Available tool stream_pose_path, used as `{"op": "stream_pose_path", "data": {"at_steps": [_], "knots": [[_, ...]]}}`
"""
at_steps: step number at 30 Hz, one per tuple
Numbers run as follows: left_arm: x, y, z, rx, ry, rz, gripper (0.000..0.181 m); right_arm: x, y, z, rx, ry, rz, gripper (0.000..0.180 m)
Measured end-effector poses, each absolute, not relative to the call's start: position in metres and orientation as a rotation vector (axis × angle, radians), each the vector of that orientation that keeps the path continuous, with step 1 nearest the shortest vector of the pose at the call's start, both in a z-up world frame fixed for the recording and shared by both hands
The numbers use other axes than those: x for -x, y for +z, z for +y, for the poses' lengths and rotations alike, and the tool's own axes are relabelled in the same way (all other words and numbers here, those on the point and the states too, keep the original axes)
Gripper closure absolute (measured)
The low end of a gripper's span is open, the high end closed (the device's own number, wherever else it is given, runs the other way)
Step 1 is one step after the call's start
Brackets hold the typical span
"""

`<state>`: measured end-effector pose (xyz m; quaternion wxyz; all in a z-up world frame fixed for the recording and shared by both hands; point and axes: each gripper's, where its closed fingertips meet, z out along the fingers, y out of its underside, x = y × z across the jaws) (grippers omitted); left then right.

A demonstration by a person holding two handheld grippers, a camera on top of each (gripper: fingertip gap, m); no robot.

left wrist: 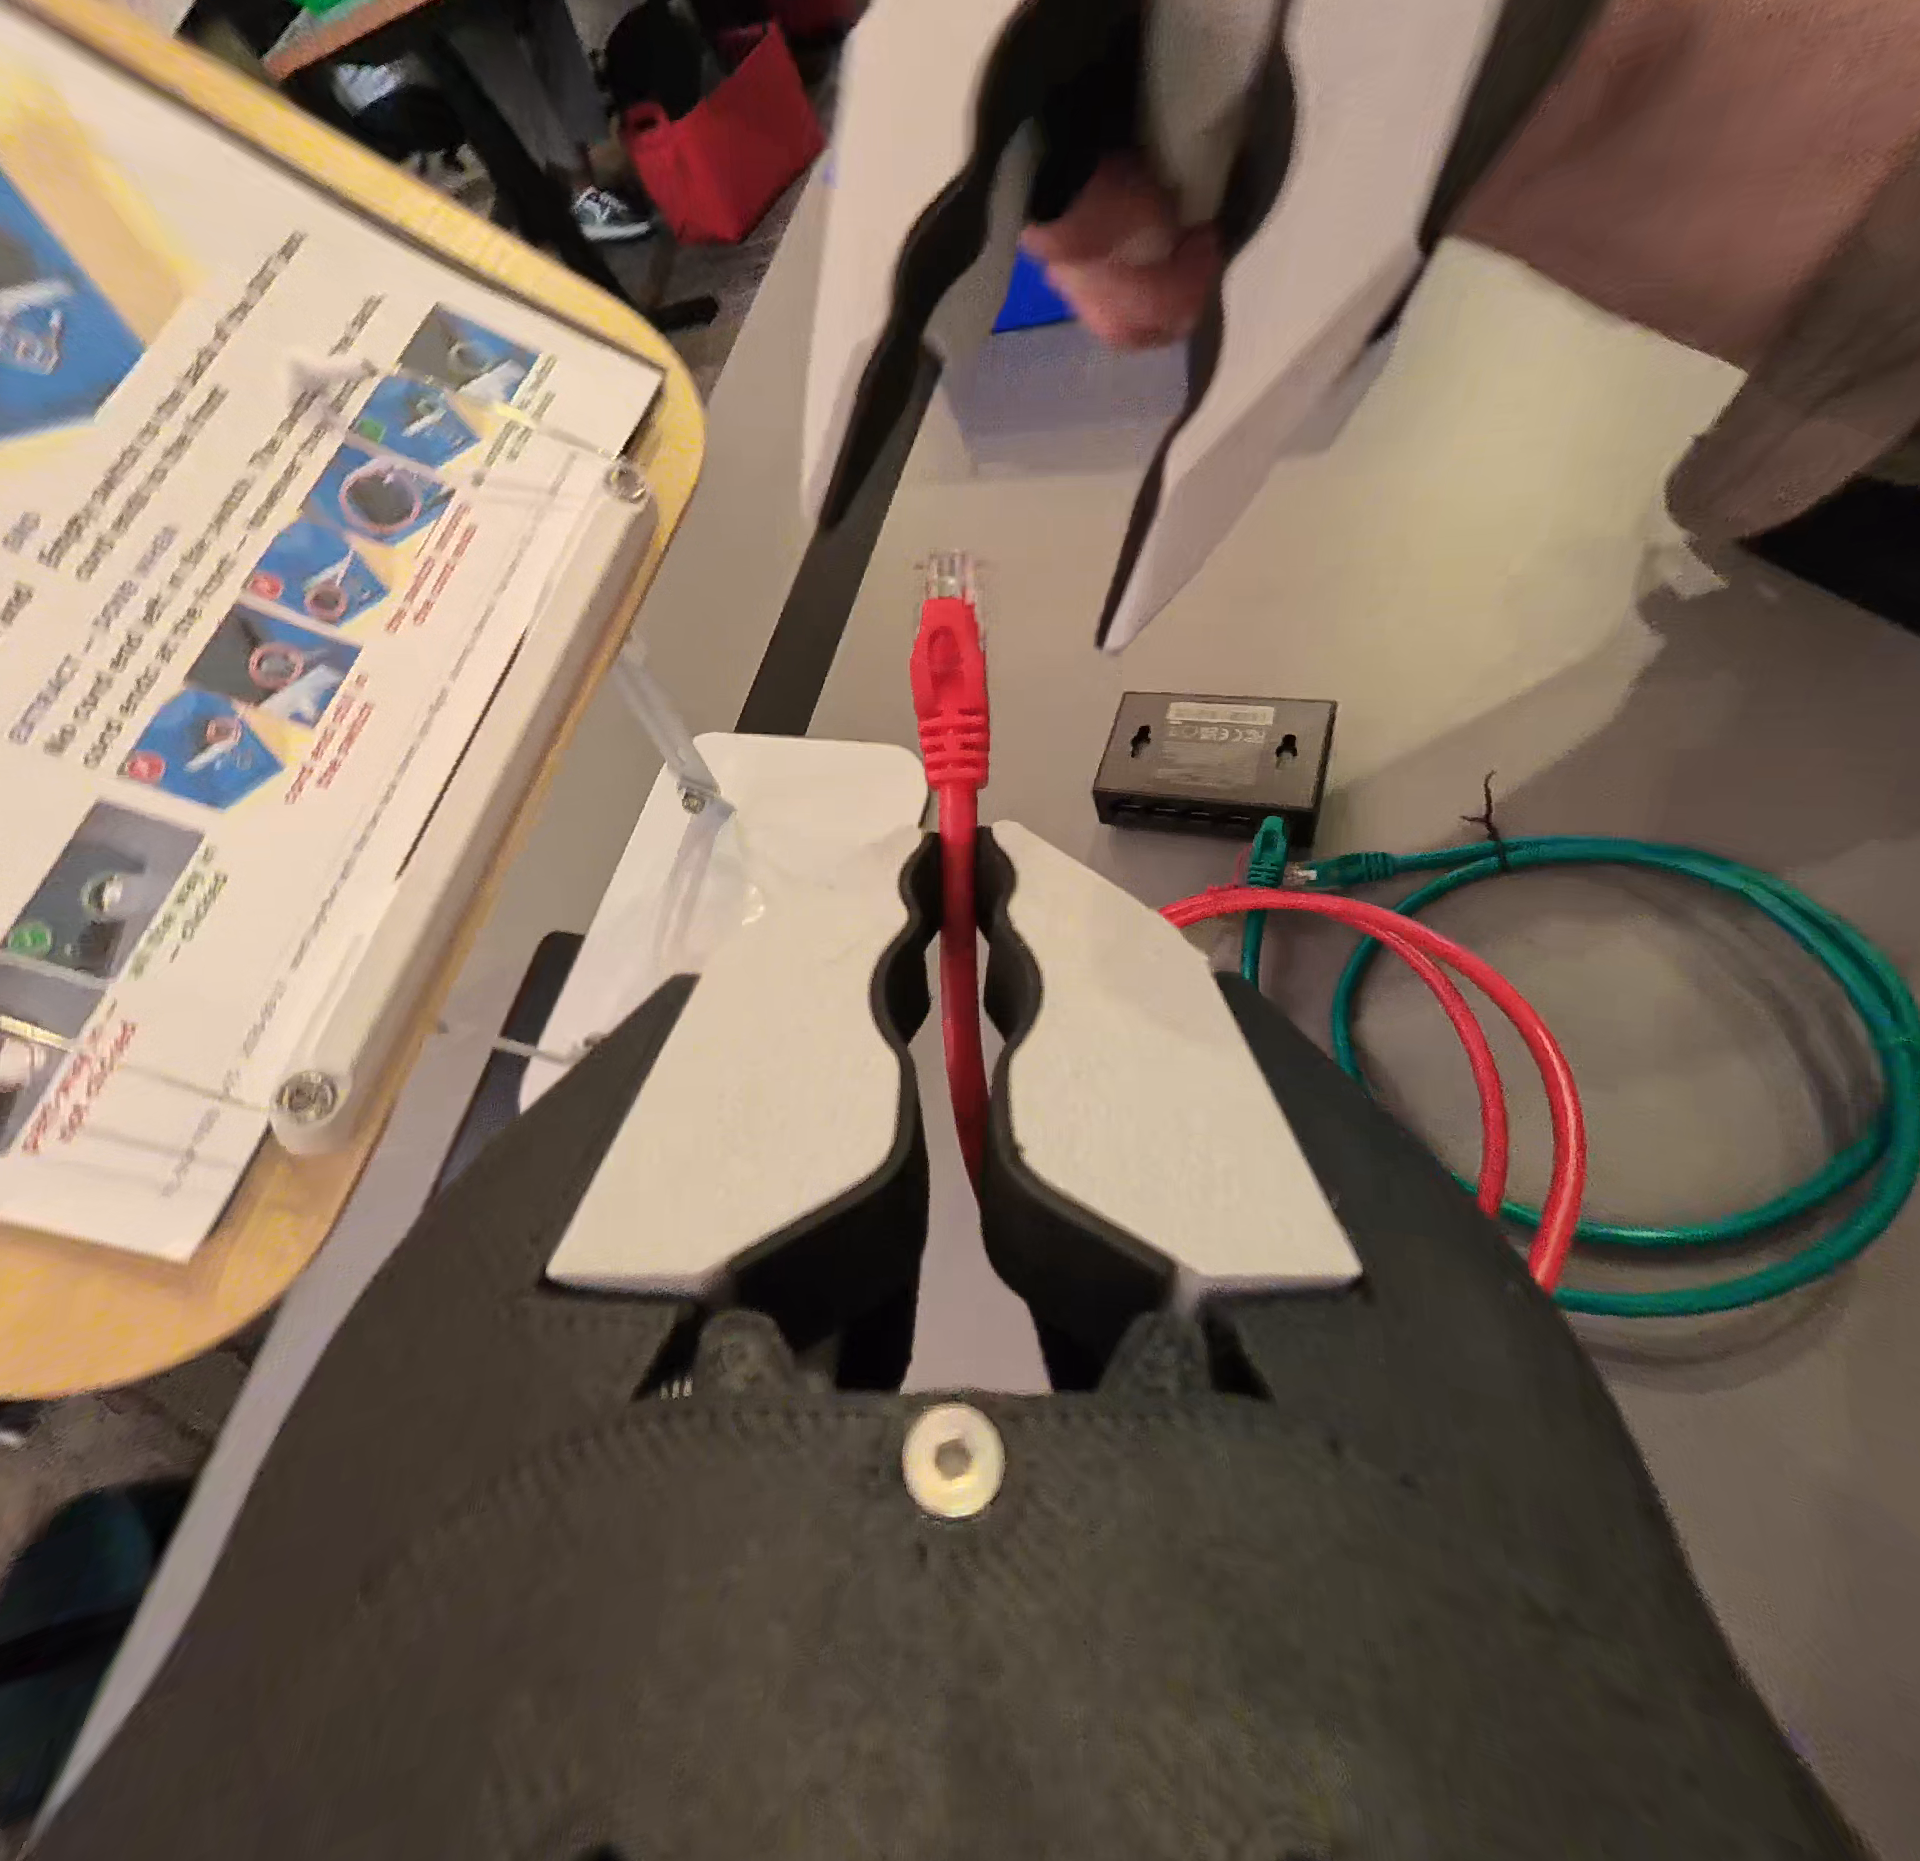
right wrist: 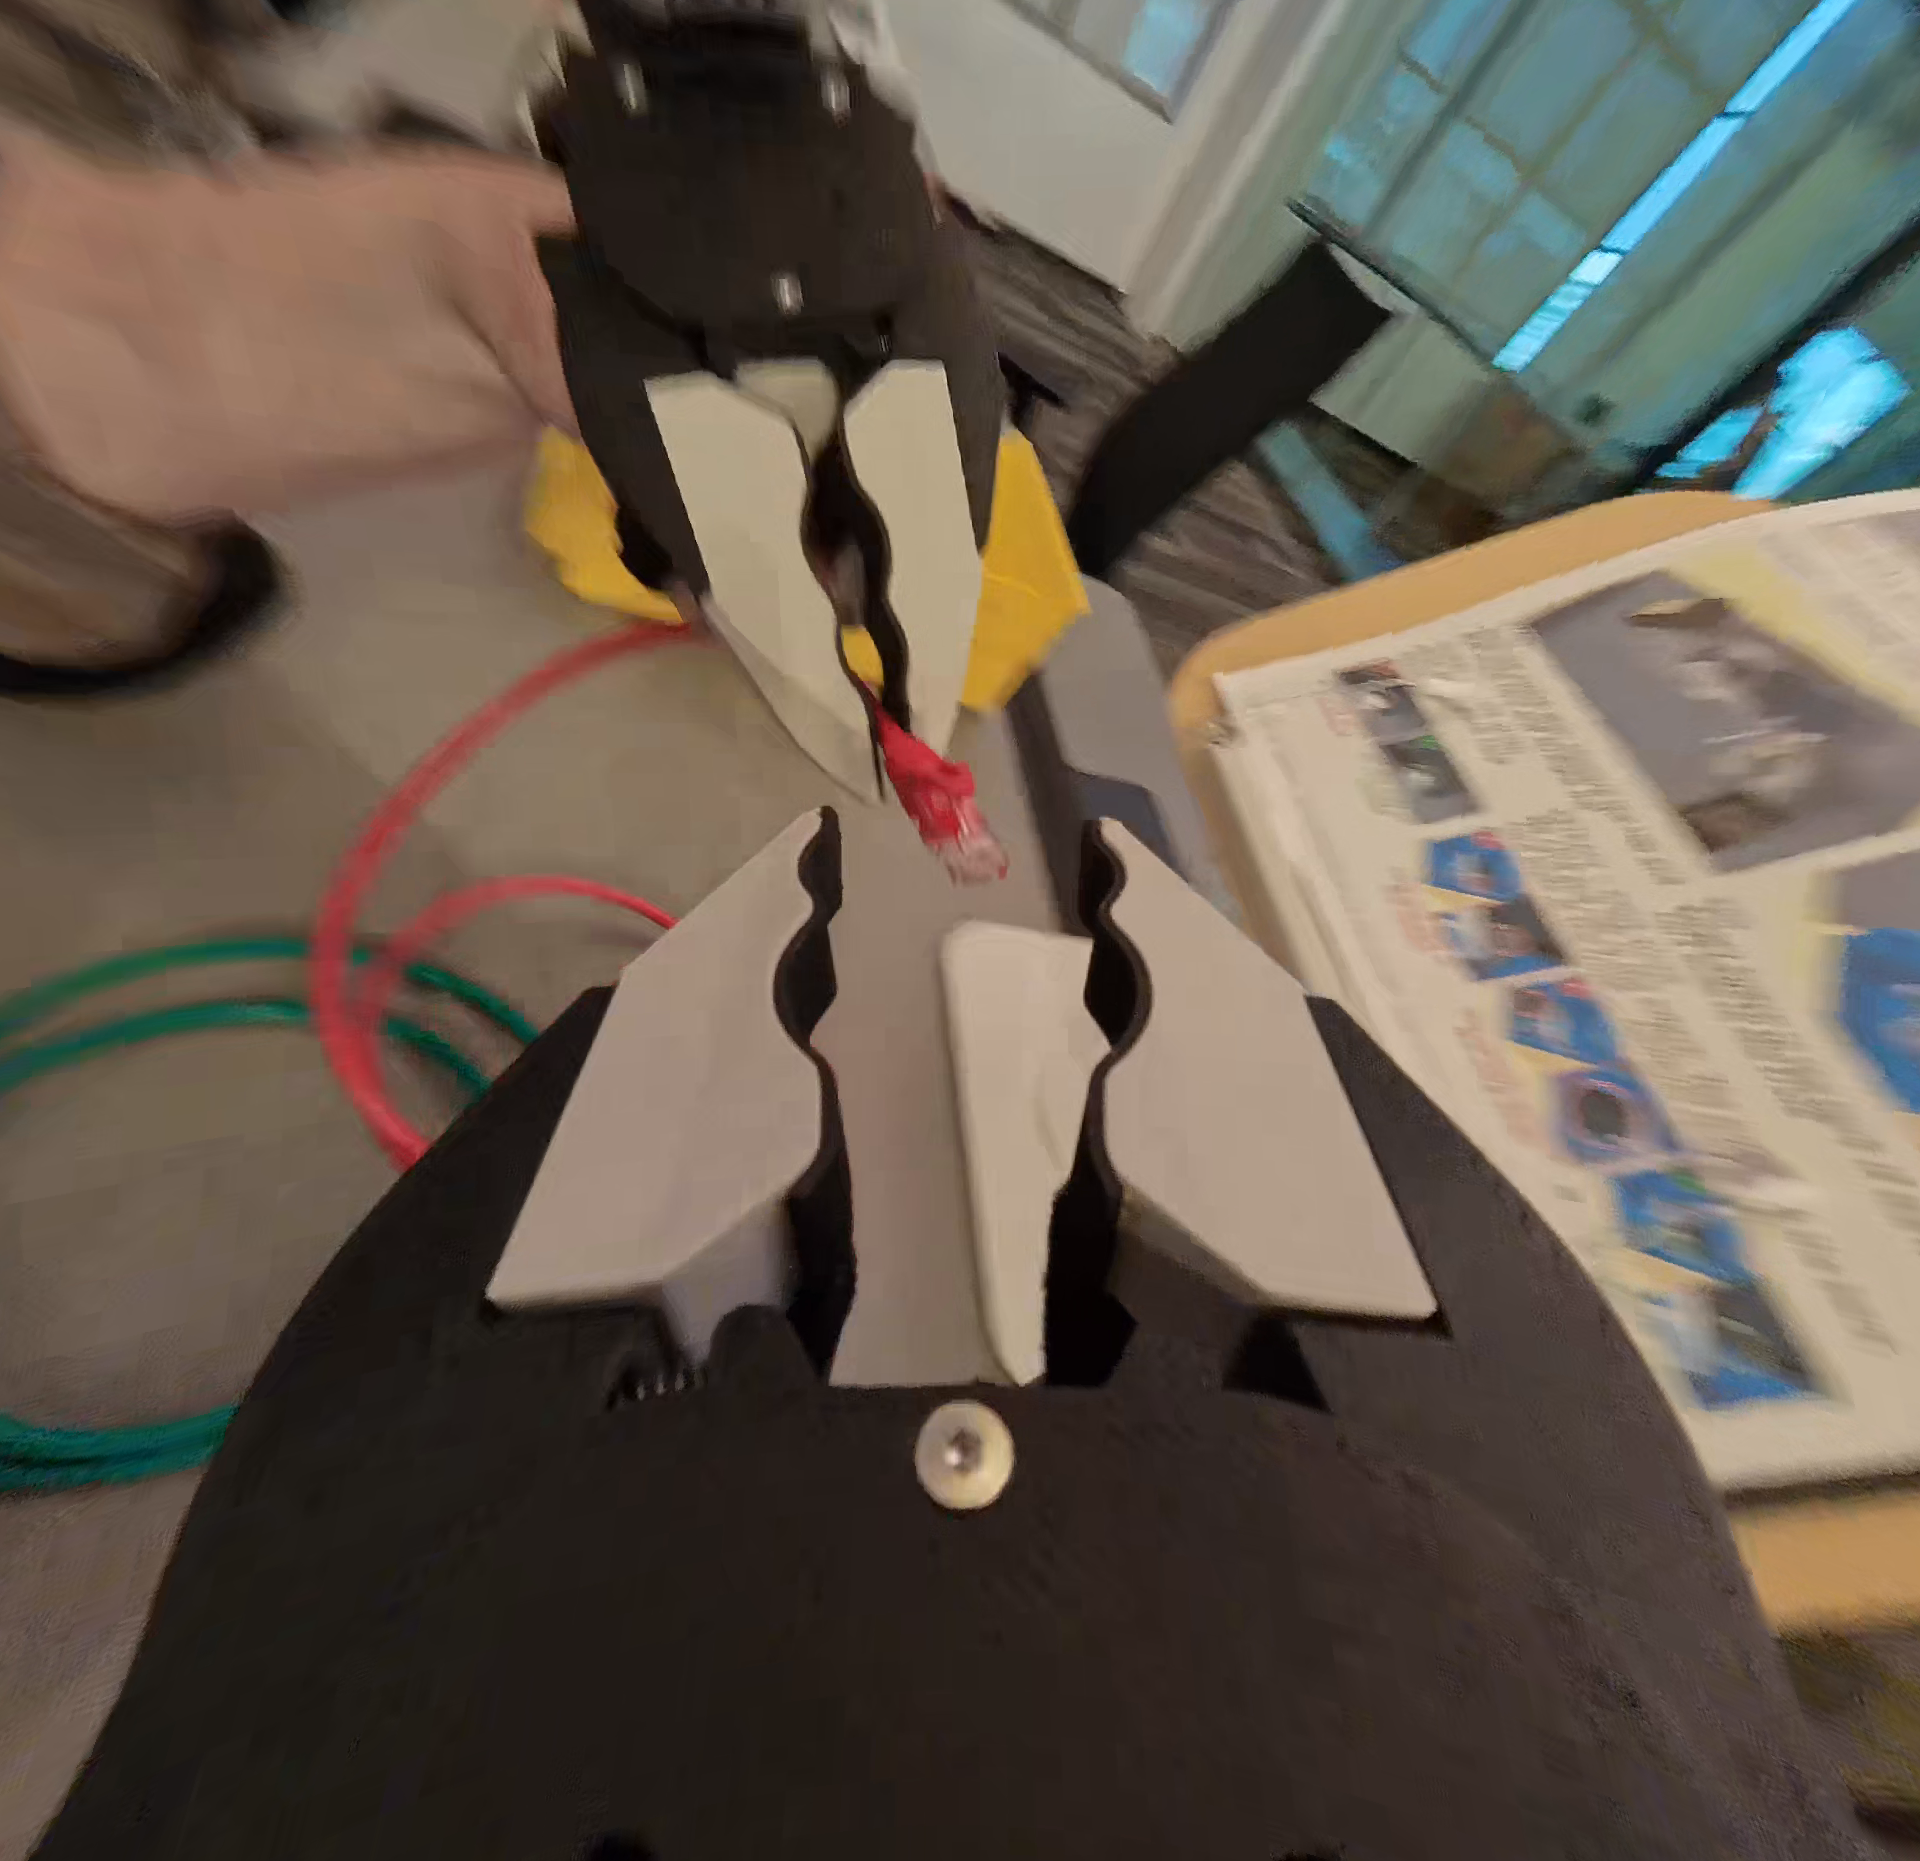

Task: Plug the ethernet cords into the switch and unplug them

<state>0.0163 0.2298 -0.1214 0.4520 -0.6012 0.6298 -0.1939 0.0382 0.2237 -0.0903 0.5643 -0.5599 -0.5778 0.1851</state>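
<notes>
L gripper (left wrist: pixel 958 845) is clamping the red ethernet cord (left wrist: pixel 954 938) just behind its boot, jaws nearly closed w/ only the cable between the dark wavy pads. The red connector (left wrist: pixel 948 658) is sticking up and fwd past the fingertips, its clear plug tip is pointing away from cam, not in any port. In the R wrist view the same L gripper (right wrist: pixel 899 746) is showing from the front, tips pinching the cord, red connector (right wrist: pixel 951 809) angling down twd the cam; img is blurry there.

R gripper (right wrist: pixel 961 845) is sitting wide open, nothing btwn the jaws, tips just short of the red connector. In the L wrist view it (left wrist: pixel 966 564) is coming in from the top, fingers spread, w/ a person's hand (left wrist: pixel 1127 273) gripping behind it; no contact w/ the plug.

The switch (left wrist: pixel 1214 772) is a small black box lying on the grey table (left wrist: pixel 1714 720), to the right of and beyond the L gripper, ports row facing the cam. A green ethernet cord (left wrist: pixel 1621 1229) is looping on the table to the right; one green connector (left wrist: pixel 1268 850) is sitting right at the switch's front edge, can't tell if it's seated. Its other green connector (left wrist: pixel 1351 866) is lying loose just beside it. The rest of the red cord is looping over the green loops on the table.

To the left, a printed instruction sheet (left wrist: pixel 260 616) is lying on a rounded wood-tone board (left wrist: pixel 665 461), near the table edge. A red bag (left wrist: pixel 727 149) is on the floor in bkgd. A yellow item (right wrist: pixel 1023 564) is showing behind the L gripper in the R wrist view, unclear what it is.
</notes>
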Motion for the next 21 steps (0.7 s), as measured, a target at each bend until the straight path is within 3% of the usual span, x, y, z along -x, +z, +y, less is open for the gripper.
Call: {"op": "stream_pose_path", "data": {"at_steps": [5, 9, 13, 21], "knots": [[-0.011, -0.122, 0.240, 1.624, -0.592, 1.444, 0.175, -0.037, -0.101, 0.246, 1.230, -0.245, -1.469, 0.132], [-0.012, -0.123, 0.238, 1.676, -0.649, 1.423, 0.175, -0.037, -0.102, 0.262, 1.159, -0.579, -1.453, 0.153], [-0.013, -0.124, 0.235, 1.695, -0.691, 1.424, 0.175, -0.032, -0.100, 0.261, 1.111, -0.610, -1.439, 0.165], [-0.014, -0.115, 0.231, 1.636, -0.764, 1.412, 0.174, -0.033, -0.103, 0.263, 1.108, -0.569, -1.416, 0.169]]}}
